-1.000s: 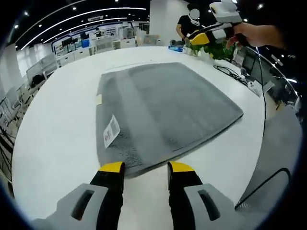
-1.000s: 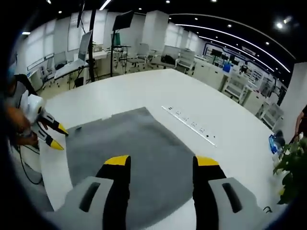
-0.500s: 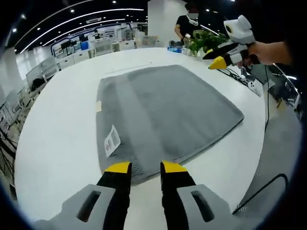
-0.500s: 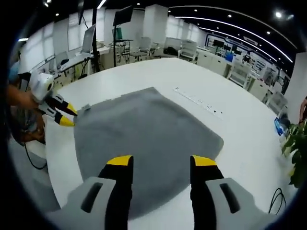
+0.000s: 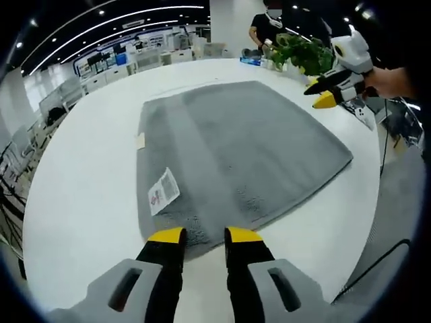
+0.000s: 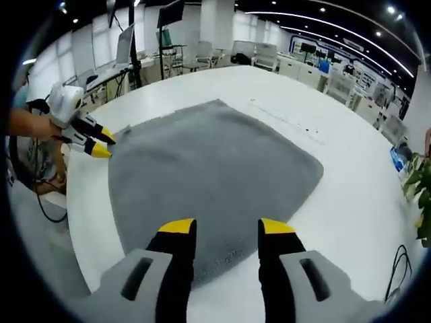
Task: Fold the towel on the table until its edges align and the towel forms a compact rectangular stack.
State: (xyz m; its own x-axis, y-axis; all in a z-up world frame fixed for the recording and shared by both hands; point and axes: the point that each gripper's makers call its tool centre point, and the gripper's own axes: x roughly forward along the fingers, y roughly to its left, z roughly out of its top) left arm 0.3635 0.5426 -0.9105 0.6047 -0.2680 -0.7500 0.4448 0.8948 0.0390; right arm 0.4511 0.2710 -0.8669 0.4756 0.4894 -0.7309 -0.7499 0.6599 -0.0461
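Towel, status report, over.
Both grippers, left and right, open, poised at near edges. Towel flat, unfolded on table. Nothing blocking.

Bright, even light from ceiling strips (image 5: 135, 17), soft shadows, sharp centre, strong fisheye bending at edges.

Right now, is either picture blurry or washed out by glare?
Left gripper view: sharp on the grey towel, fisheye bending the white table edge, no strong glare. Right gripper view: the towel is equally crisp, with ceiling strip lights bright but not washing out.
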